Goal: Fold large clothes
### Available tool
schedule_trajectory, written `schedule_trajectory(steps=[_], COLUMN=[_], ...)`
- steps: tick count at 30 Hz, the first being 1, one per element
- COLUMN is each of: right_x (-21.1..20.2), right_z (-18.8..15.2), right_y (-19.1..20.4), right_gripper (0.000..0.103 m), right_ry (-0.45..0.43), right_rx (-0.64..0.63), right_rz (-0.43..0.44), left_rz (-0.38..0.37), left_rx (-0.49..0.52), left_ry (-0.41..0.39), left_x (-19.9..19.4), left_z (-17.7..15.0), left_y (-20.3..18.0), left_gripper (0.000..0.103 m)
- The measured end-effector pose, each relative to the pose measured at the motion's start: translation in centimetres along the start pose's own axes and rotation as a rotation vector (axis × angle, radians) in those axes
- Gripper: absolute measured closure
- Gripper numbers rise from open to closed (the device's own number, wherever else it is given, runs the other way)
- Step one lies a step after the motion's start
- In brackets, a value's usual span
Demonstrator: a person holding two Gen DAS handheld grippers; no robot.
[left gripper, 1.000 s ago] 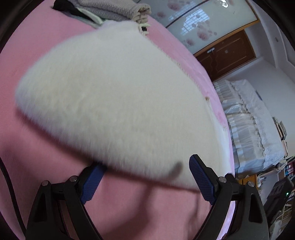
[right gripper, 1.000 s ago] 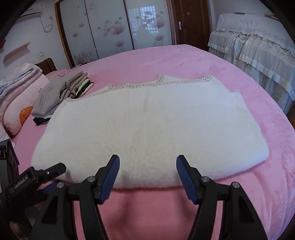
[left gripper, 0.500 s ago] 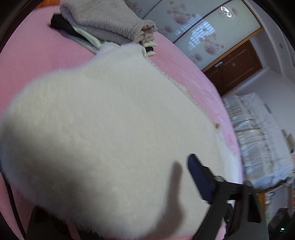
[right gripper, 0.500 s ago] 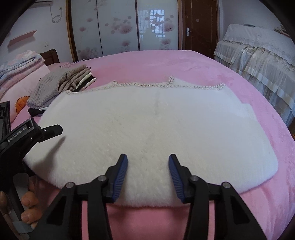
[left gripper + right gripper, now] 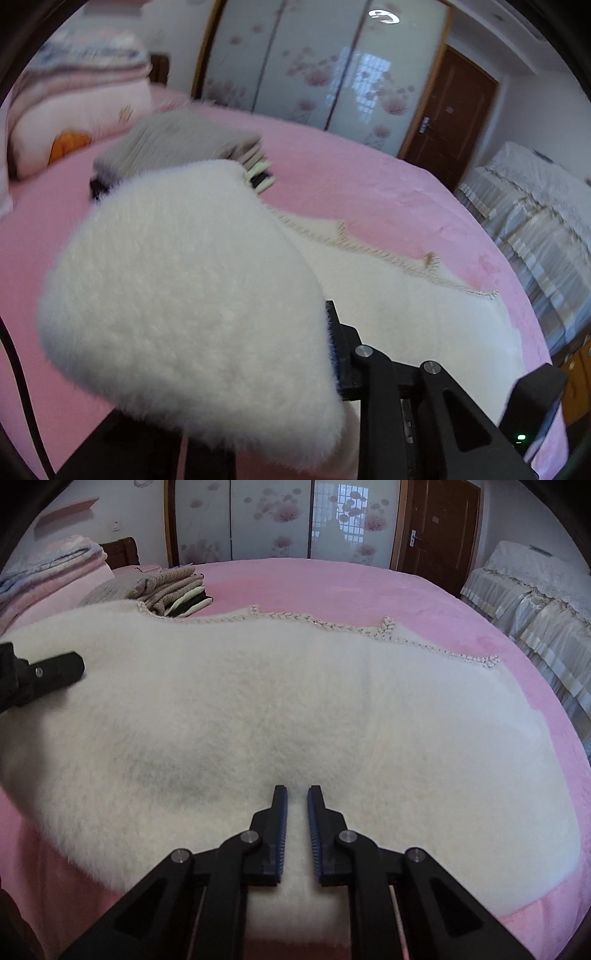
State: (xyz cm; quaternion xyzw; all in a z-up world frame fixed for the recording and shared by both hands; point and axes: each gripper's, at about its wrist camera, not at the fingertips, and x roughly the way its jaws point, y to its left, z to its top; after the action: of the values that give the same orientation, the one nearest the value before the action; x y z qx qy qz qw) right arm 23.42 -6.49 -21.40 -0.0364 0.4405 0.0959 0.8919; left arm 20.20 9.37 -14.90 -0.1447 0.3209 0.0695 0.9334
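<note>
A large white fluffy garment [image 5: 295, 701] with a braided trim along its far edge lies spread on the pink bed [image 5: 332, 579]. My right gripper [image 5: 295, 834] is at its near edge. Its jaws are closing to a narrow gap with a pinch of the white pile between the blue pads. In the left wrist view, my left gripper [image 5: 314, 350] holds a raised corner of the garment [image 5: 192, 295], its jaws closing on it. That bulging fold hides one finger, and only the right finger [image 5: 334, 350] shows. The left tool's black frame [image 5: 55, 672] appears at the left.
A stack of folded clothes [image 5: 173, 587] sits on the bed beyond the garment's left end. Pillows and folded blankets [image 5: 48, 568] lie at the far left. A lace-covered bed [image 5: 535, 590] stands to the right, with floral wardrobe doors [image 5: 280, 517] and a brown door [image 5: 439, 528] behind.
The left gripper went from wide open at the garment's edge to closed on it, and has risen and rolled with the corner. The right jaws narrowed from wide to a small gap over the near edge.
</note>
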Motion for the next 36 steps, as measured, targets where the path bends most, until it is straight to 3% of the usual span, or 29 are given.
schedule_trajectory(steps=[7, 11, 14, 19, 20, 24, 28, 31, 33, 34, 35, 36], right_x=[-1.9, -6.1, -8.8, -10.6, -10.6, -11.1, -10.8, -10.5, -10.4, -10.6, -10.7, -10.9], right_z=[-0.7, -2.7, -5.2, -9.1, -9.7, -10.9, -10.8, -10.4, -10.1, -9.8, -9.5, -9.2], right_y=[-6.3, -12.0, -16.9, -23.3, -24.0, -25.4, -25.3, -25.4, -25.5, -25.6, -25.7, -25.8], right_gripper=[0.093, 0.092, 0.092, 0.092, 0.092, 0.092, 0.092, 0.092, 0.092, 0.092, 0.092, 0.092], right_ry=[0.036, -0.012, -0.028, 0.015, 0.026, 0.034, 0.039, 0.035, 0.032, 0.027, 0.021, 0.016], right_rx=[0.266, 0.34, 0.393, 0.487, 0.502, 0.526, 0.513, 0.511, 0.512, 0.513, 0.515, 0.518], right_rz=[0.256, 0.161, 0.027, -0.087, -0.099, -0.104, -0.089, -0.07, -0.066, -0.061, -0.055, -0.053], left_rz=[-0.024, -0.055, -0.094, -0.163, -0.149, -0.043, -0.086, -0.111, -0.173, -0.22, -0.265, -0.3], left_rx=[0.241, 0.349, 0.41, 0.543, 0.568, 0.707, 0.666, 0.665, 0.648, 0.626, 0.6, 0.581], left_ry=[-0.108, -0.098, -0.043, 0.153, 0.192, 0.095, 0.142, 0.166, 0.199, 0.216, 0.218, 0.205], left_x=[-2.7, -2.5, -1.6, 2.8, 3.9, 3.2, 3.0, 2.5, 2.1, 1.4, 0.2, -1.1], left_z=[1.6, 0.4, -1.9, -8.4, -9.9, -13.0, -11.5, -11.0, -10.6, -10.4, -10.2, -10.0], left_y=[-10.9, -17.9, -22.6, -29.2, -30.0, -31.5, -31.4, -30.4, -30.3, -29.9, -29.3, -28.8], left_gripper=[0.081, 0.081, 0.081, 0.081, 0.081, 0.08, 0.079, 0.068, 0.049, 0.03, 0.021, 0.021])
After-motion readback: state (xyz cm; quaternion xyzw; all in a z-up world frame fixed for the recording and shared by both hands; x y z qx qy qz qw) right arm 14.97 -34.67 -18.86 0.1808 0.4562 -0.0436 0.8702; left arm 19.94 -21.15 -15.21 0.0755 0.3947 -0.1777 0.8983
